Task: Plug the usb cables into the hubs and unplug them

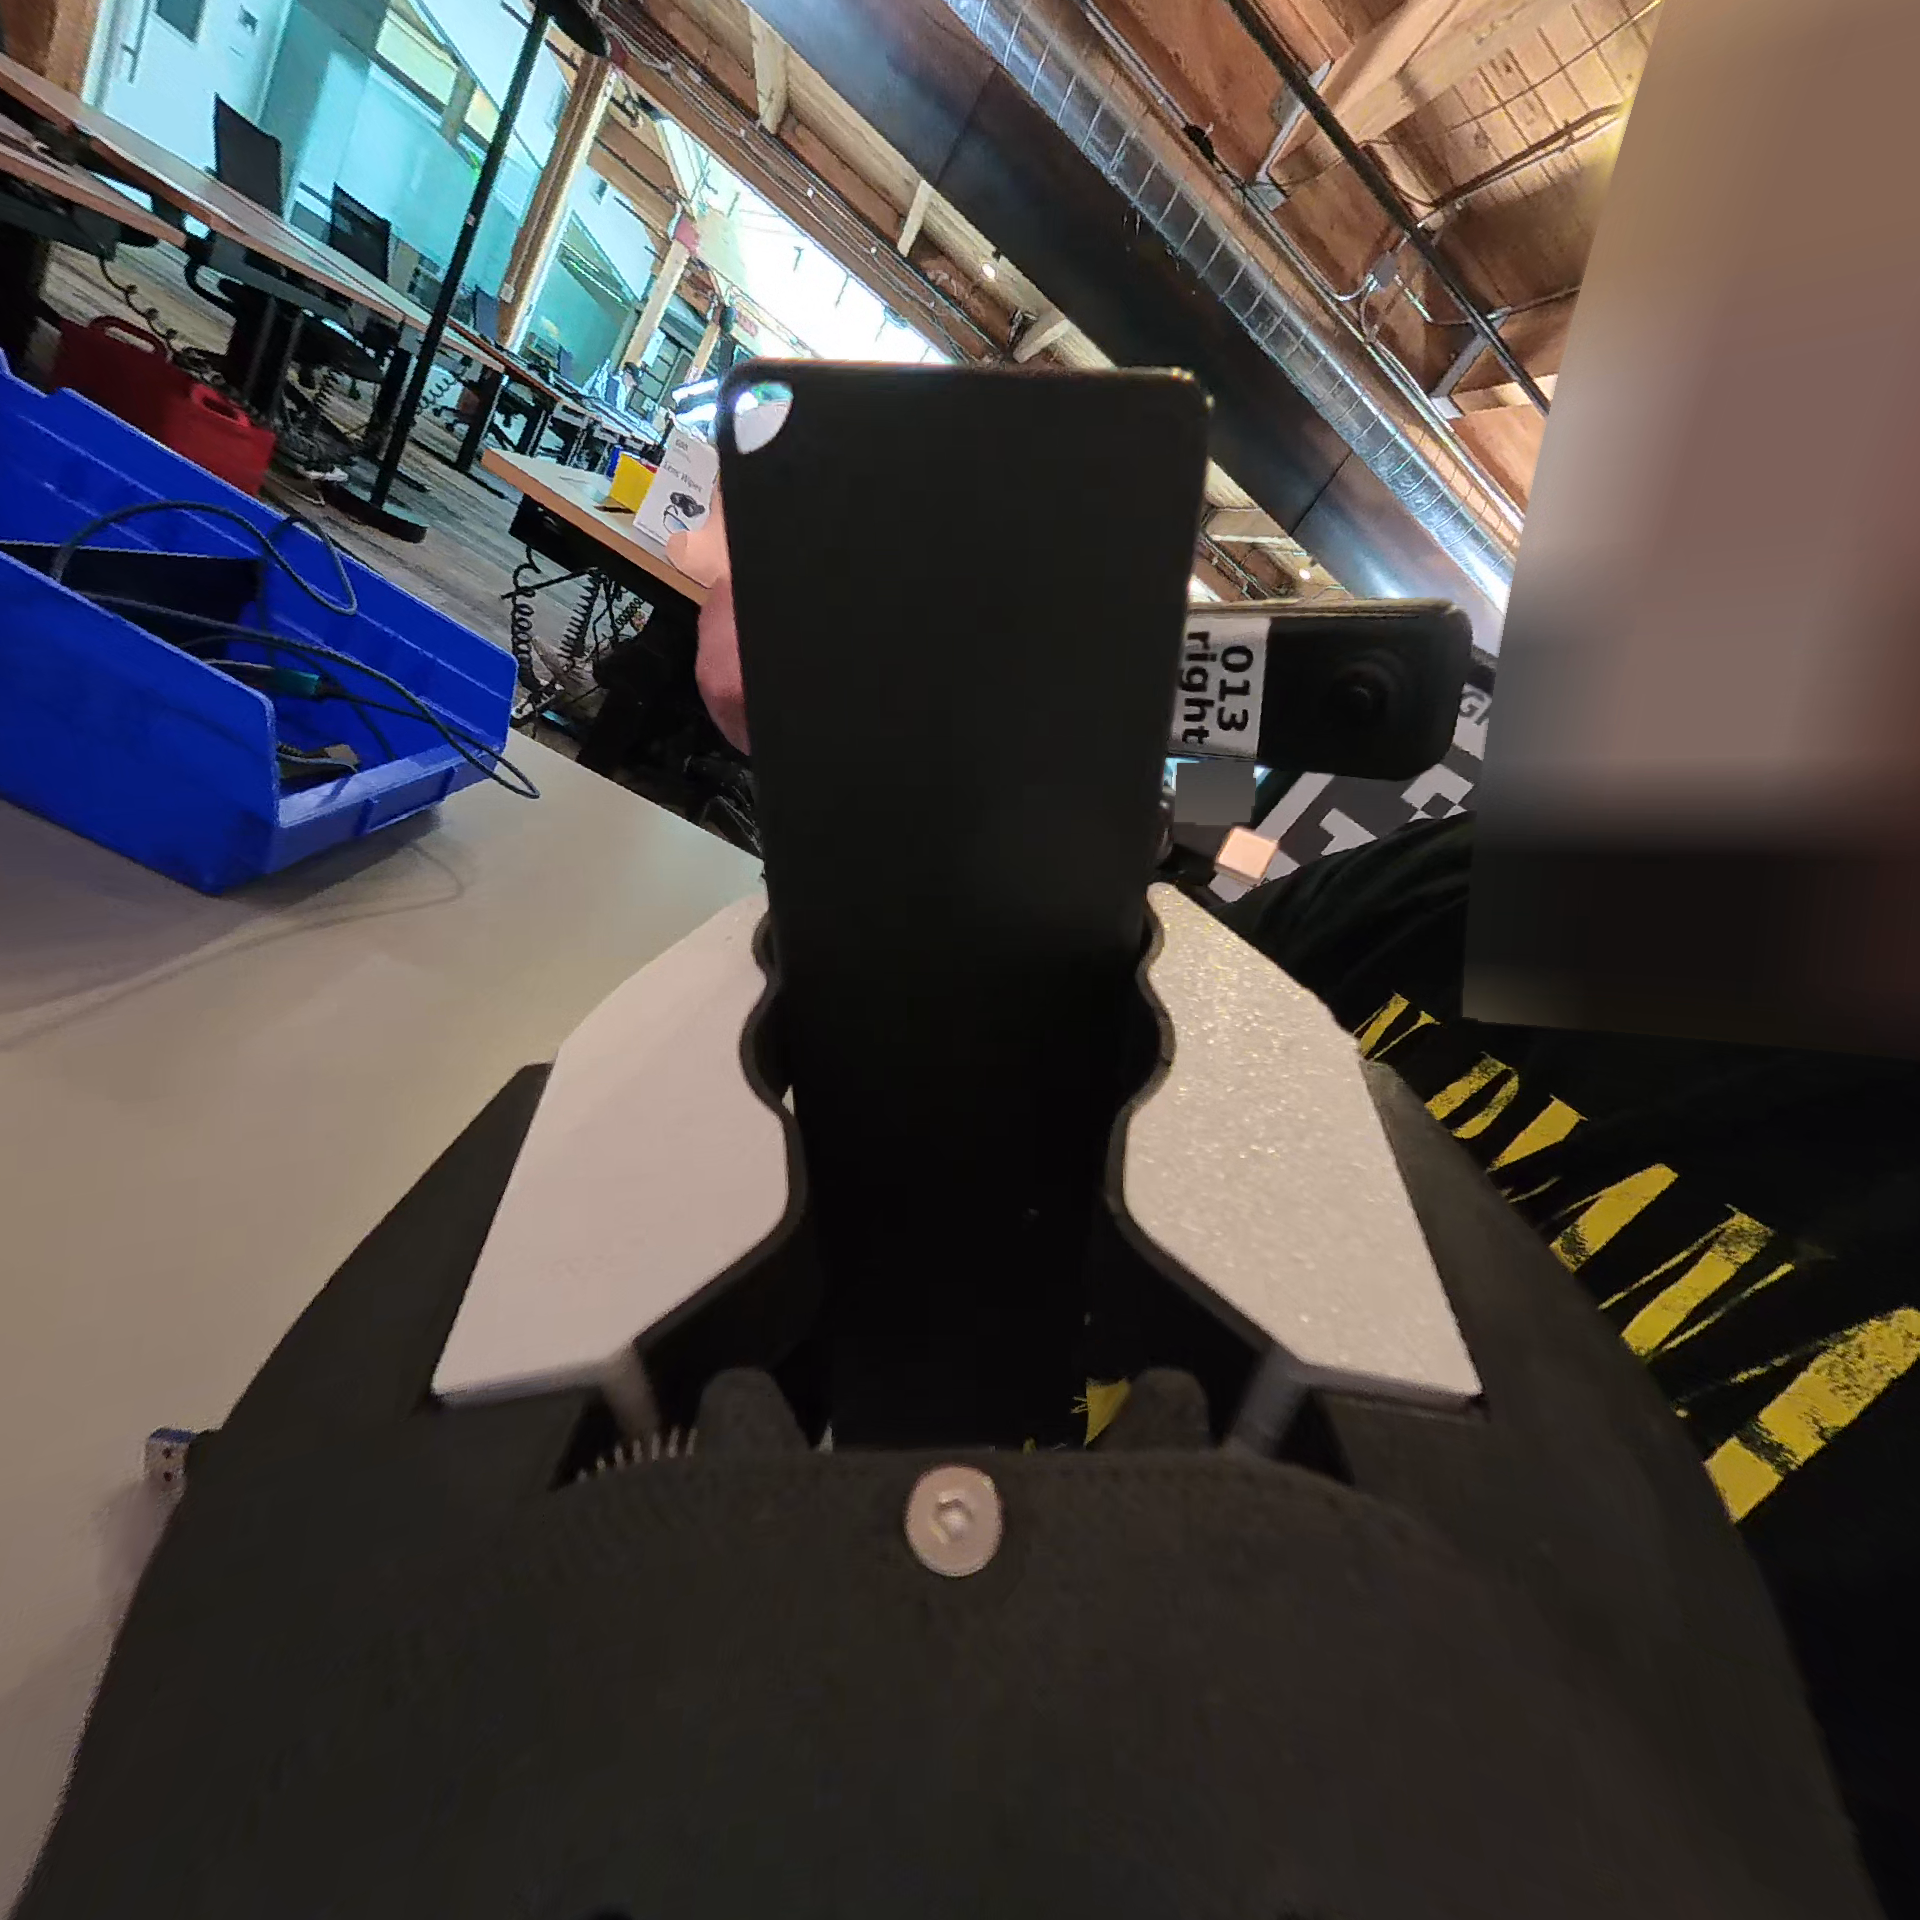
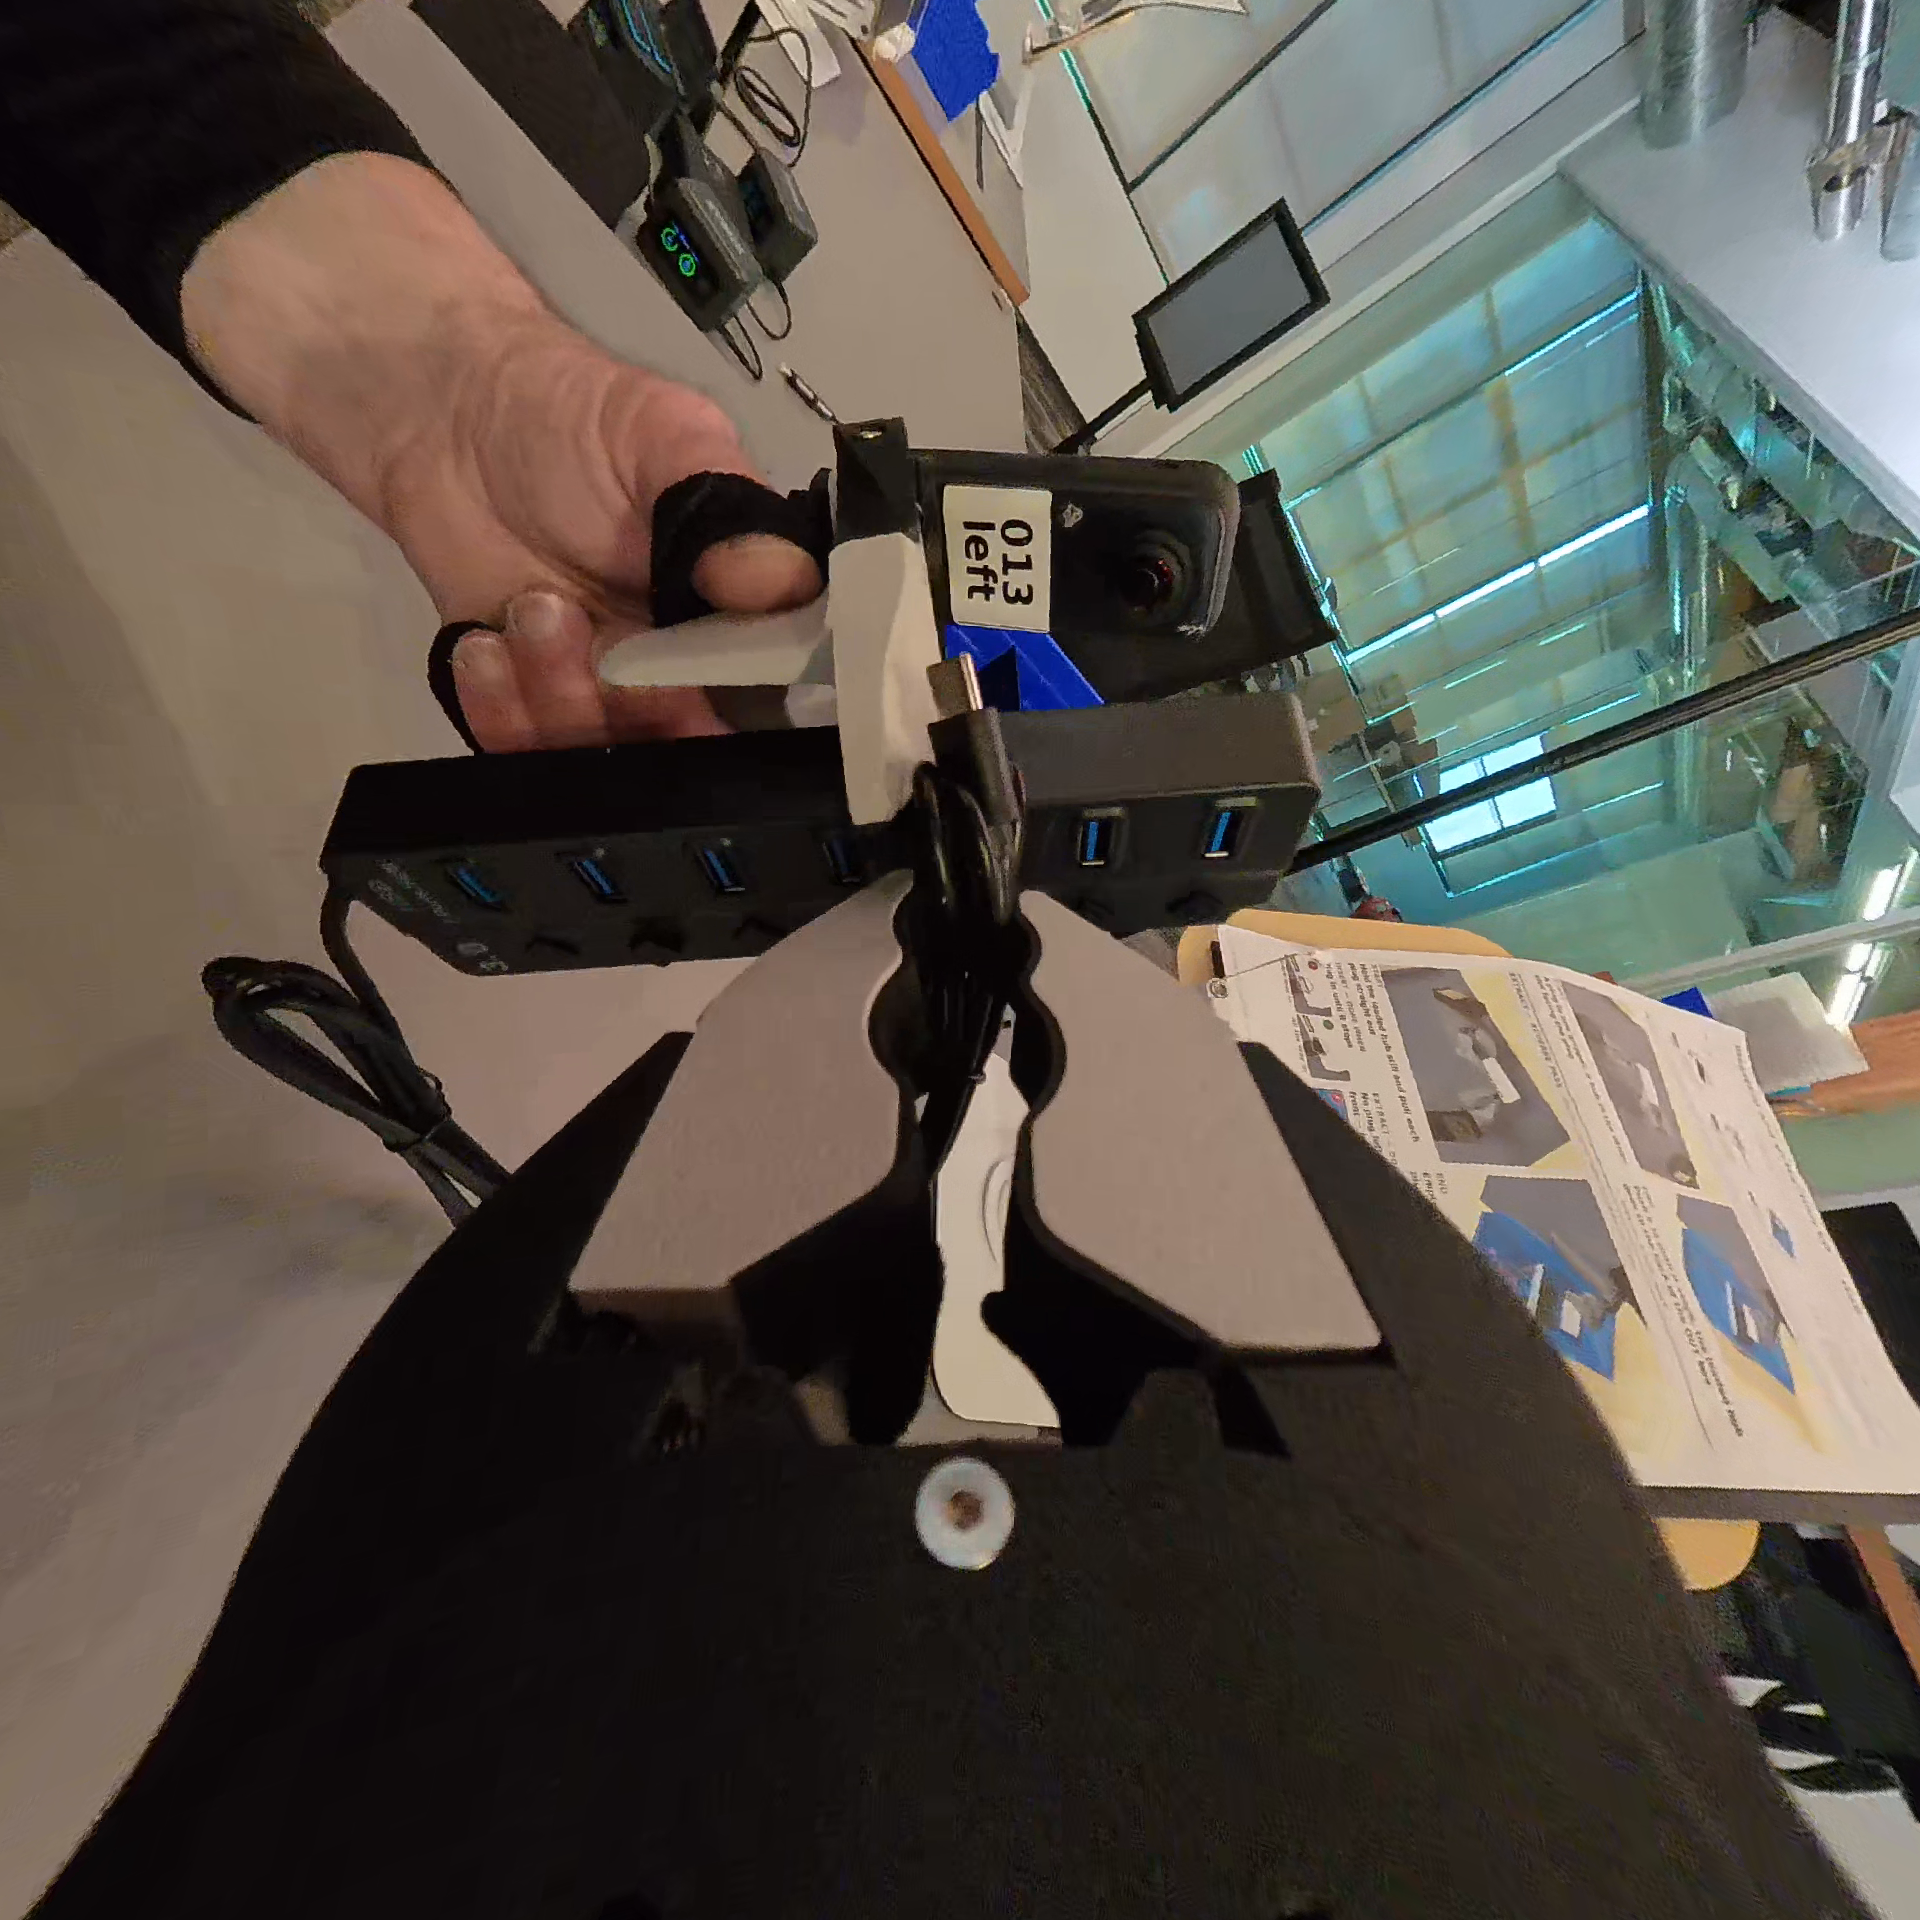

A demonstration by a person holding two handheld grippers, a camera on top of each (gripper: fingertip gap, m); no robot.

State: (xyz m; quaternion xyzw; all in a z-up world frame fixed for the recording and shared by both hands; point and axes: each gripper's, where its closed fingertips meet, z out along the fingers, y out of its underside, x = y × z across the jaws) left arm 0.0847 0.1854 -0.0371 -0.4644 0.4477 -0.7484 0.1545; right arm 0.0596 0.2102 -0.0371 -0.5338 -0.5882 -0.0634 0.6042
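A pale grey, smooth-topped table [image 1: 260,987] carries everything, spreading out to the left of the left gripper's fingers and running past them to an edge just beyond their tips. Directly on it, well to the left of and beyond those fingers, sits an open blue plastic storage bin [image 1: 156,748] with thin dark cables [image 1: 343,675] spilling over its near corner onto the tabletop. In the right wrist view the same grey surface [image 2: 156,1195] lies left of that gripper's fingers, and a bundled black cord [image 2: 332,1060] rests on it there. To the right of those fingers lies a printed white instruction sheet [image 2: 1558,1195] with photographs.
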